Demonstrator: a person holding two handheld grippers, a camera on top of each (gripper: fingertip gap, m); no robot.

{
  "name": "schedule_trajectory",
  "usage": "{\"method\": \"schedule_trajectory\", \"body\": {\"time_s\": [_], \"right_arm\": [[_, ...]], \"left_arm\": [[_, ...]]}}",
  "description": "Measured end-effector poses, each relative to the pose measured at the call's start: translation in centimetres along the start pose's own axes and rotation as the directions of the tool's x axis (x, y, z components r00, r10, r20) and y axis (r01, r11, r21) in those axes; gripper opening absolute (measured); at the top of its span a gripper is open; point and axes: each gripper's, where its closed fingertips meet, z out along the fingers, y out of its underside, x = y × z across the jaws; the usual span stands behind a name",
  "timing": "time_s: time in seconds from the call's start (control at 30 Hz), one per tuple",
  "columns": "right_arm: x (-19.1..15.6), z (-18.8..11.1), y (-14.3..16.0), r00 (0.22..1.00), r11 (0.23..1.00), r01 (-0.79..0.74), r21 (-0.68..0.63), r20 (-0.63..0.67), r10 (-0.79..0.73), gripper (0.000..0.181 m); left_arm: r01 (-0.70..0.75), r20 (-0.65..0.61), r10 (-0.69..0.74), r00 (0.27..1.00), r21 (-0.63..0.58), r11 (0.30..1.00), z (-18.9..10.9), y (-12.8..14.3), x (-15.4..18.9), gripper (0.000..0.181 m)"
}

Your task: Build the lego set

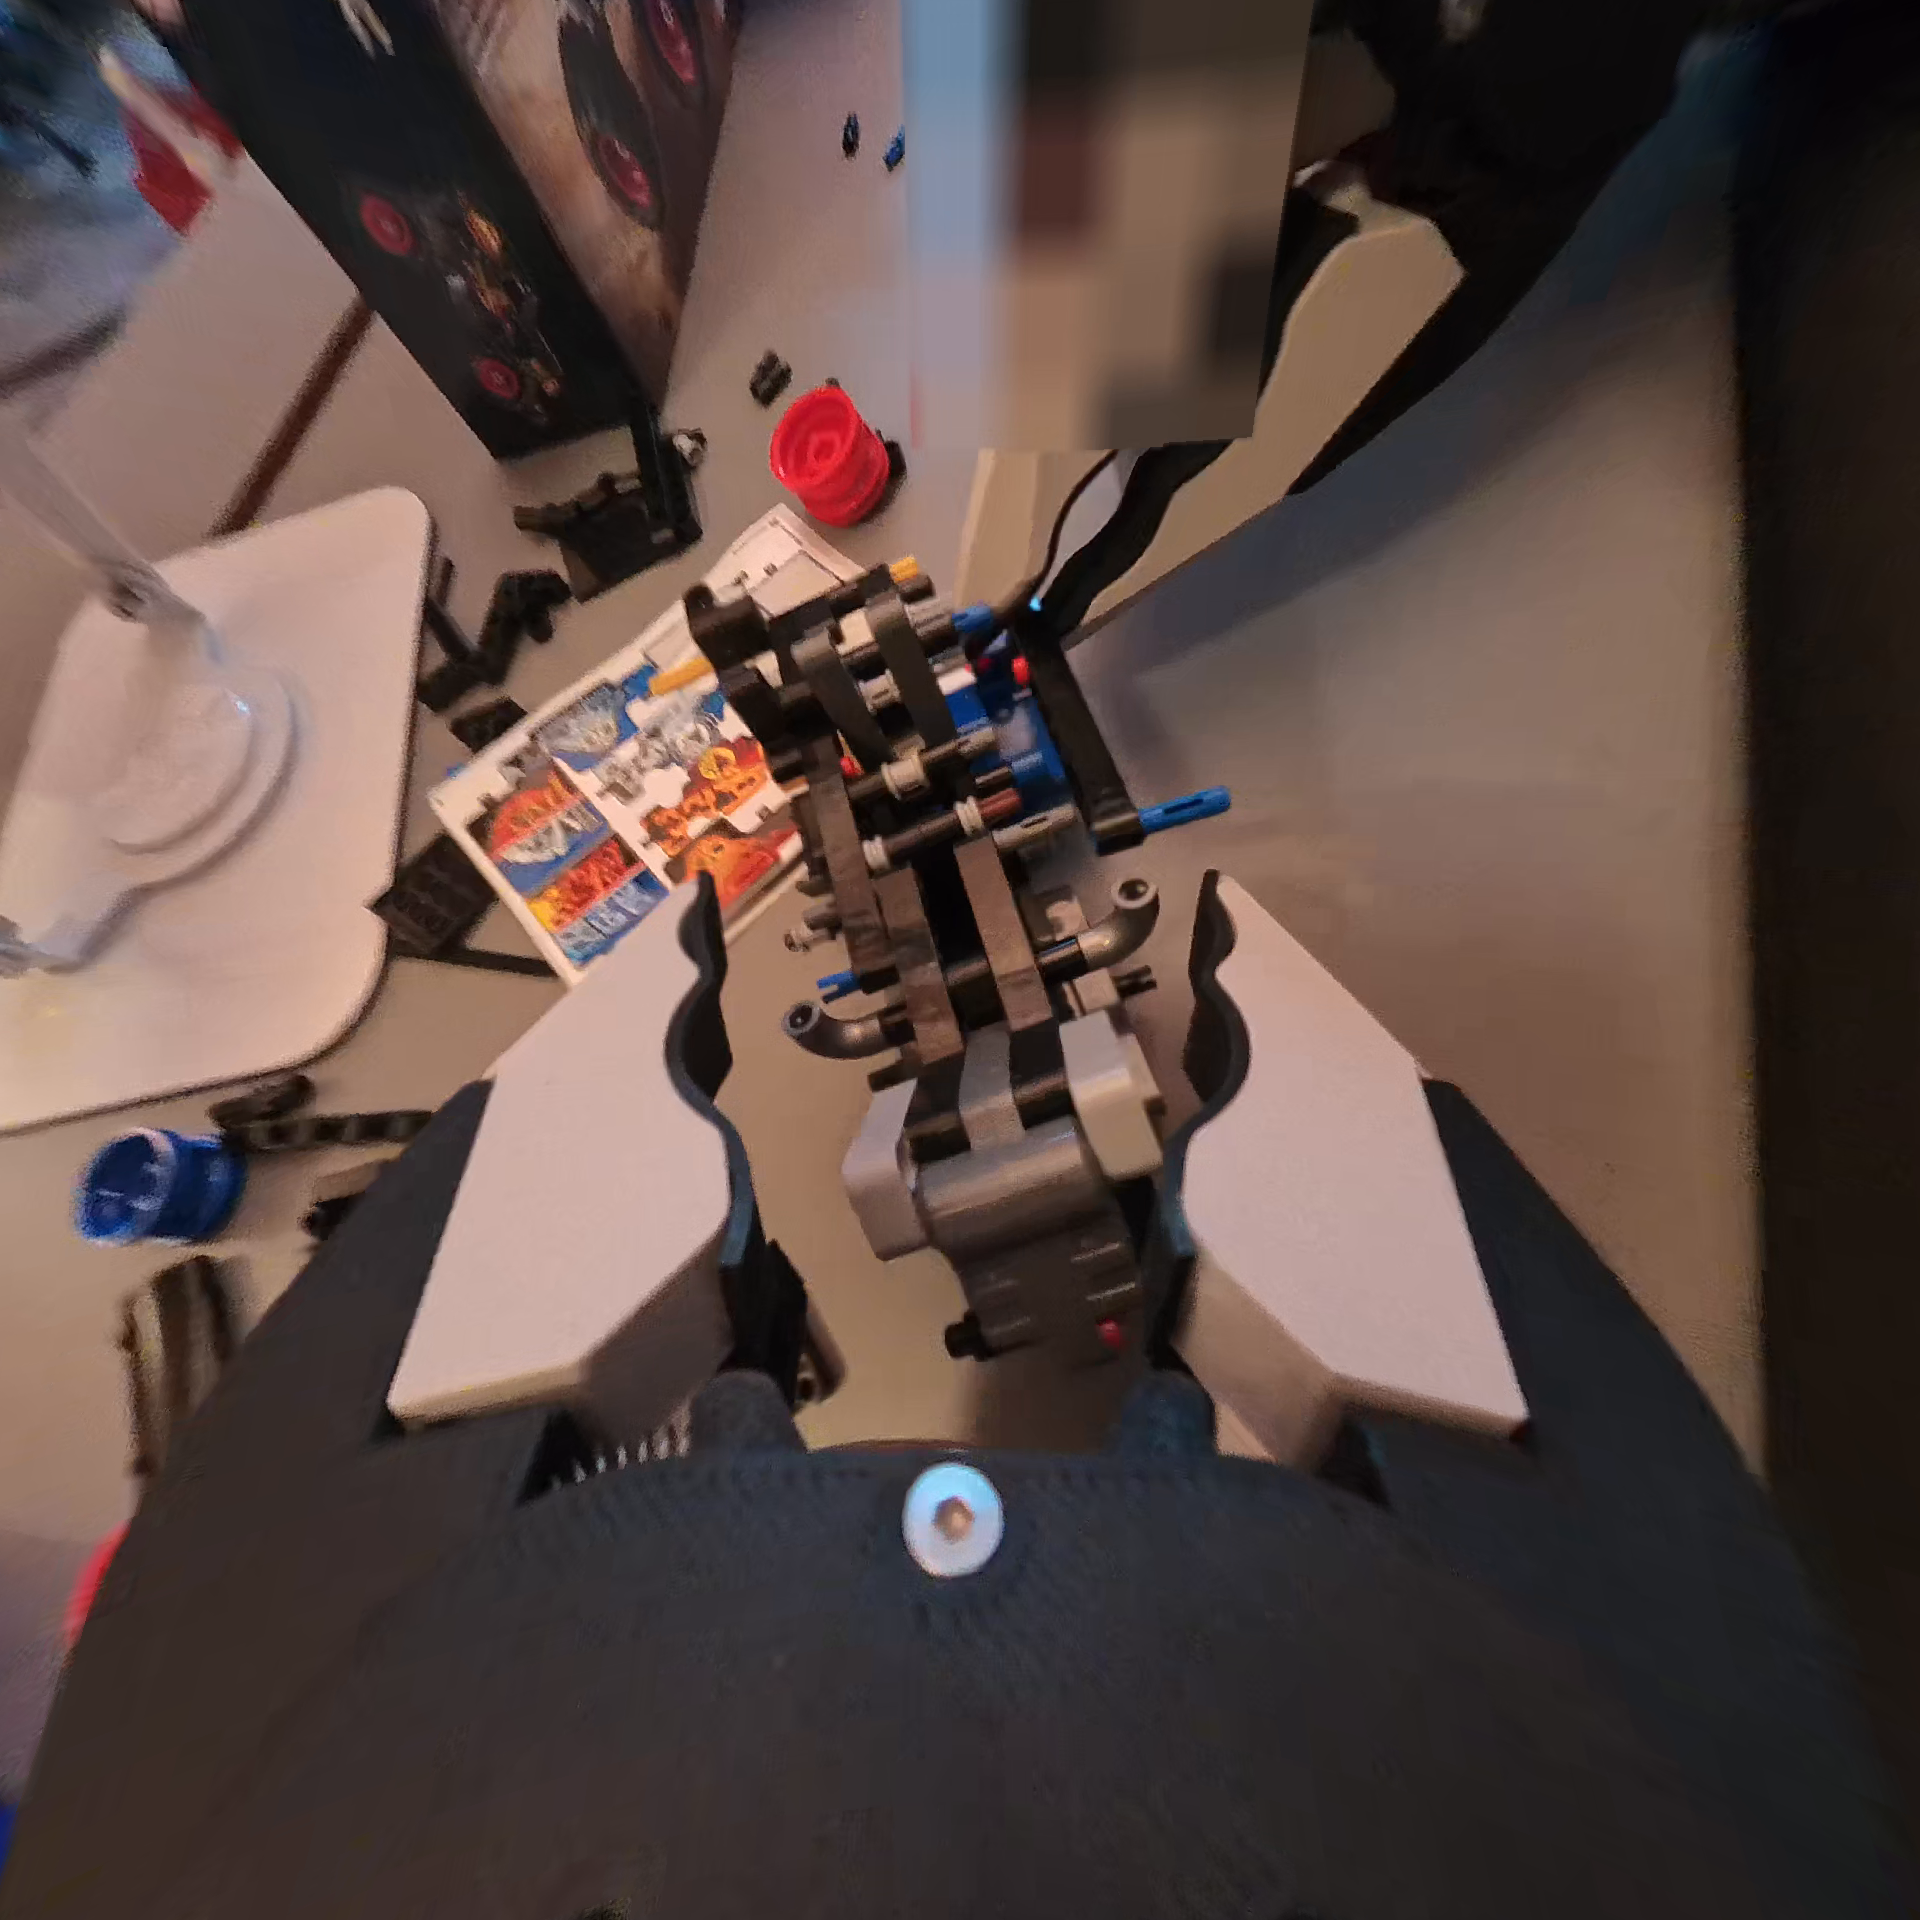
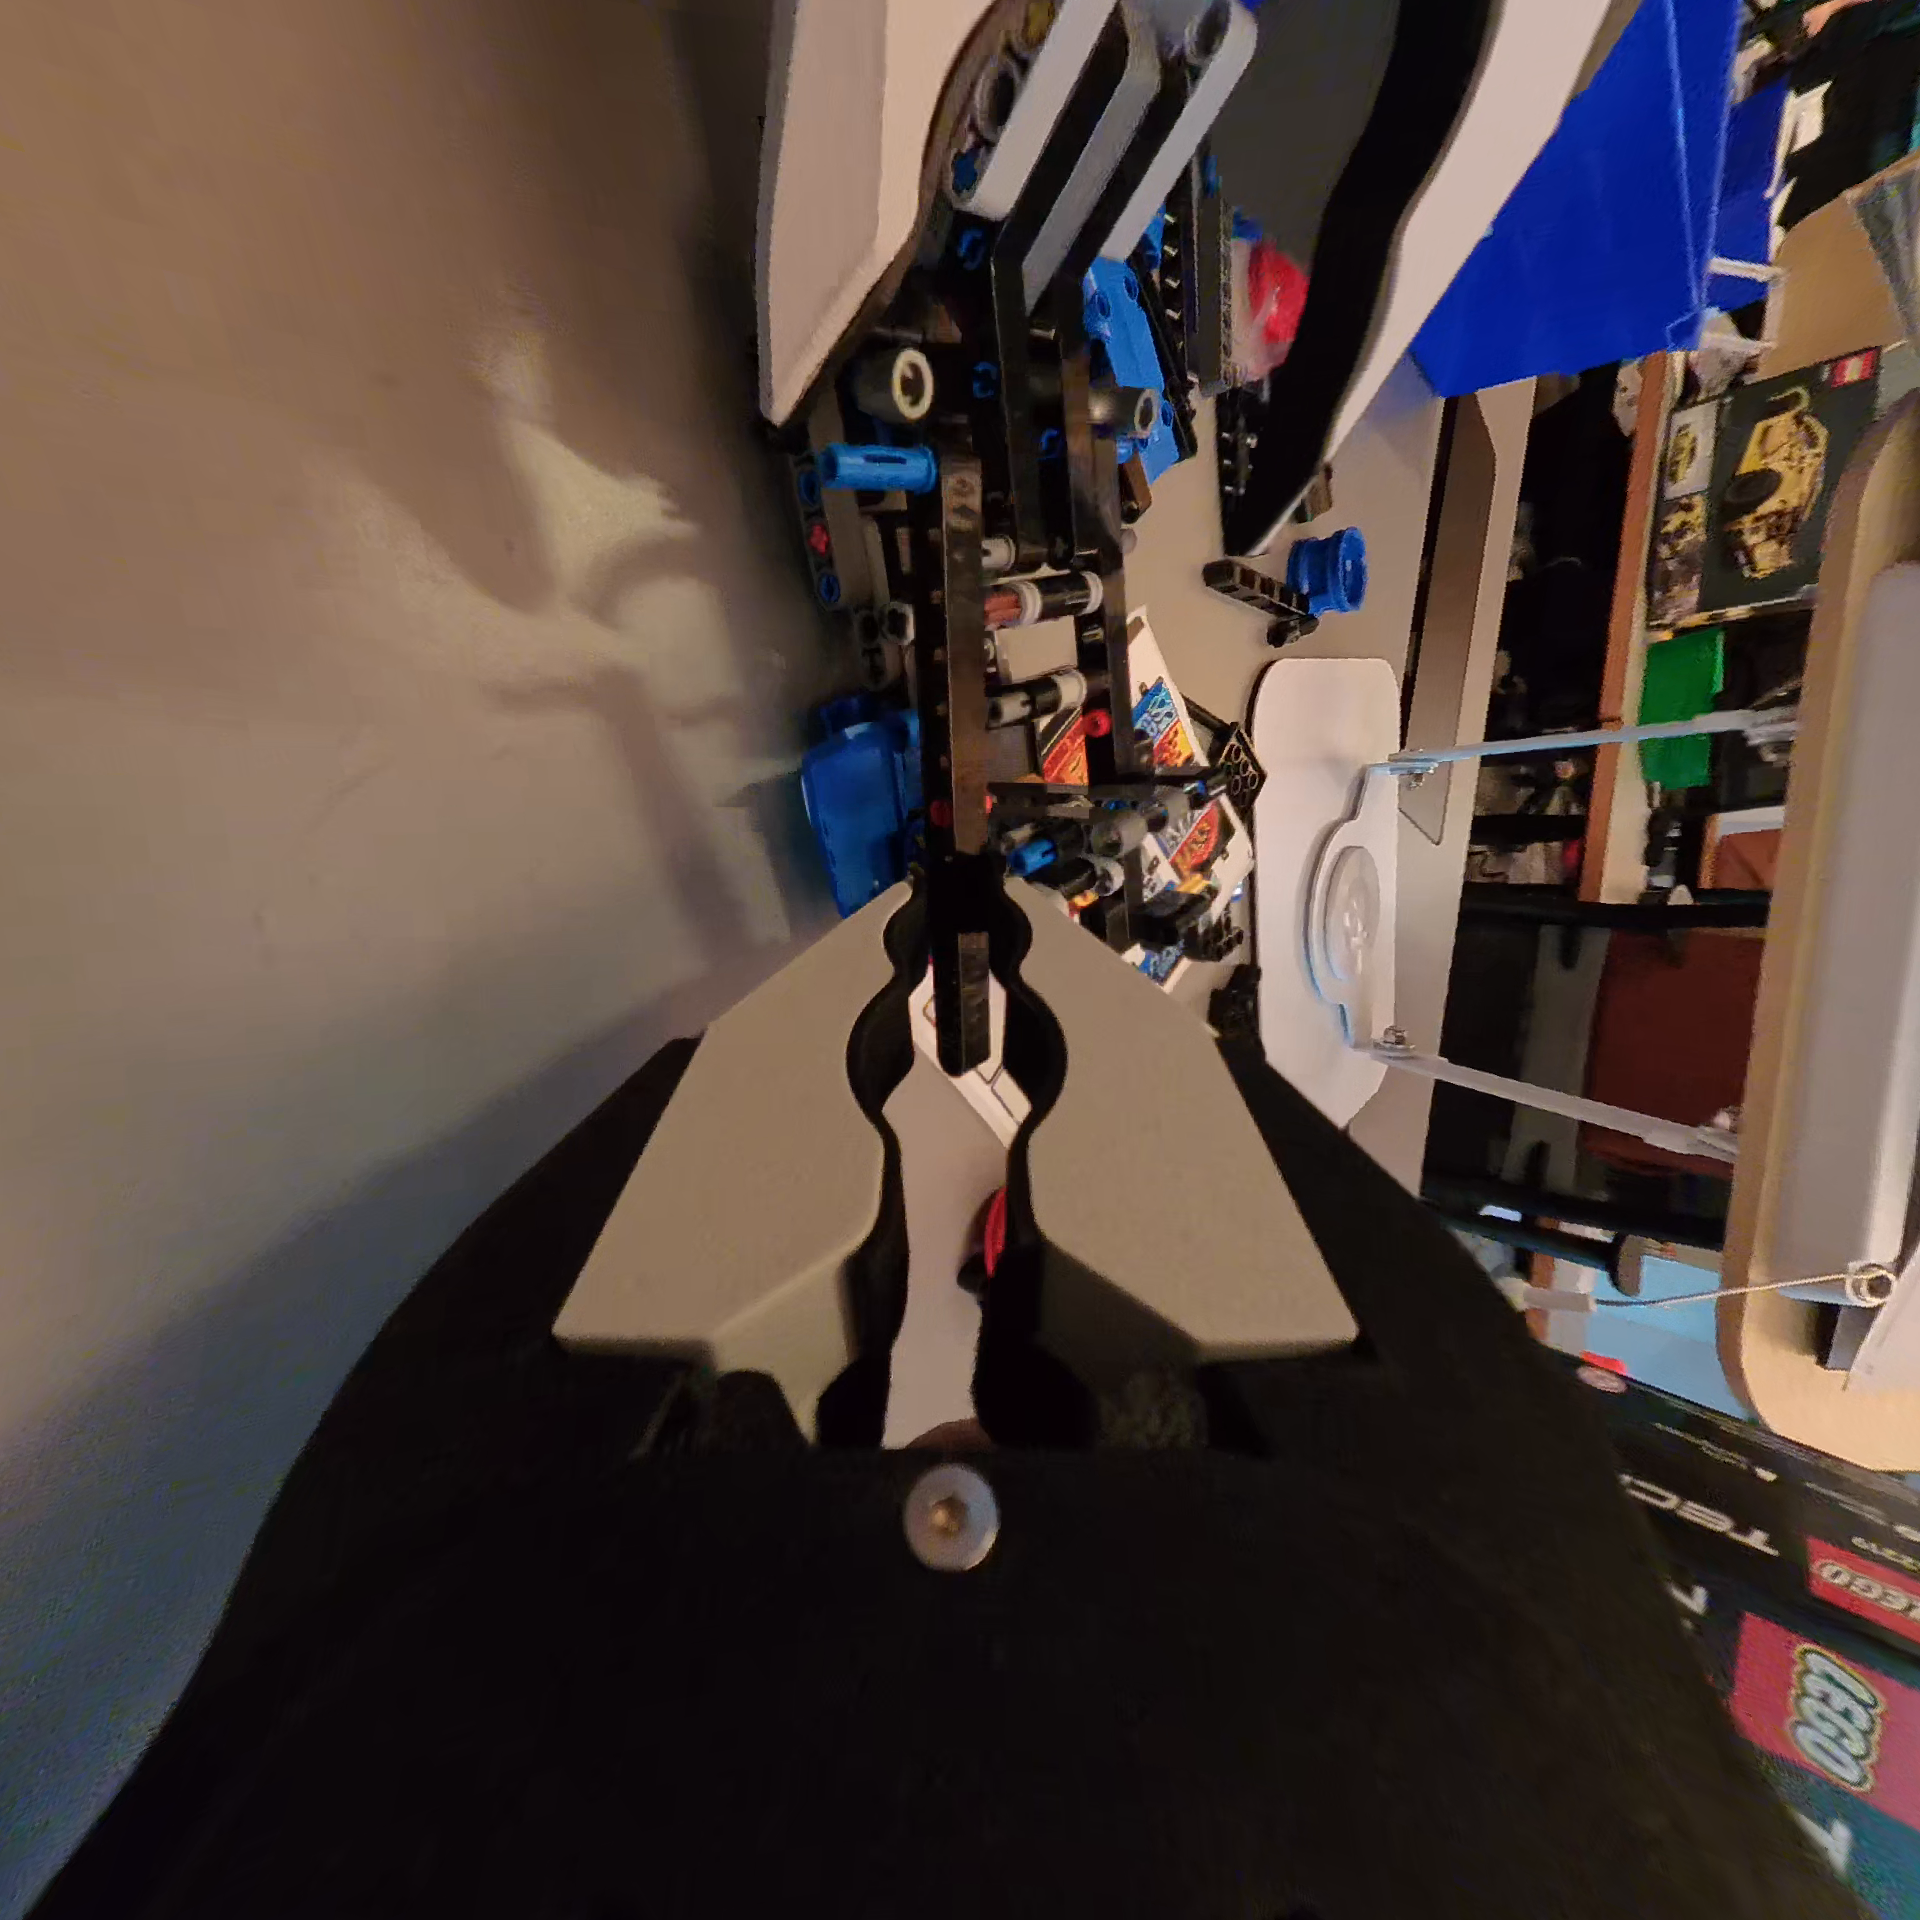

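The left gripper brackets the grey end of the lego chassis, contact unclear. The right gripper clamps its black beam, steadying it above the worktop. Red wheel hub waits at 12 o'clock.

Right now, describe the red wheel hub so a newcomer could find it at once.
Start at the tall dark set box standing at the table's far left in the left wrist view. Just right of its near corner, beyond the printed sticker sheet, lies the red wheel hub. It is the only red, drum-shaped piece; the other hub is blue.
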Motion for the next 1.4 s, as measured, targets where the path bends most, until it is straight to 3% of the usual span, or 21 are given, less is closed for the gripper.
{"method": "schedule_trajectory", "body": {"time_s": [0.27,0.57,0.87,1.07,1.33,1.4], "right_arm": [[0.4,0.8,0.3,0.997,0.998,-0.059,0.022,0.059,0.057,0.008],[0.8,0.5,1.1,0.982,0.987,-0.151,0.045,0.120,0.145,0.008],[-0.2,-0.8,-0.1,0.949,0.965,-0.225,0.134,0.254,0.186,0.008],[-0.8,-1.6,-1.3,0.916,0.937,-0.285,0.200,0.344,0.205,0.008],[-0.7,-1.5,-1.3,0.899,0.922,-0.326,0.211,0.371,0.233,0.008],[-0.6,-1.4,-1.0,0.897,0.924,-0.329,0.196,0.370,0.242,0.008]], "left_arm": [[-0.341,0.134,0.329,0.935,0.079,0.937,-1.2,-3.1,1.2,0.064],[-0.506,0.182,0.487,0.854,0.074,0.859,-0.8,-4.1,2.6,0.016],[-0.532,0.169,0.512,0.842,0.106,0.840,-1.5,-4.8,3.6,0.029],[-0.584,0.170,0.566,0.806,0.076,0.808,-1.0,-4.9,4.3,0.006],[-0.598,0.178,0.578,0.797,0.090,0.797,-1.0,-5.1,4.5,0.005],[-0.584,0.212,0.555,0.805,0.112,0.804,-1.3,-5.7,4.2,0.013]]}}
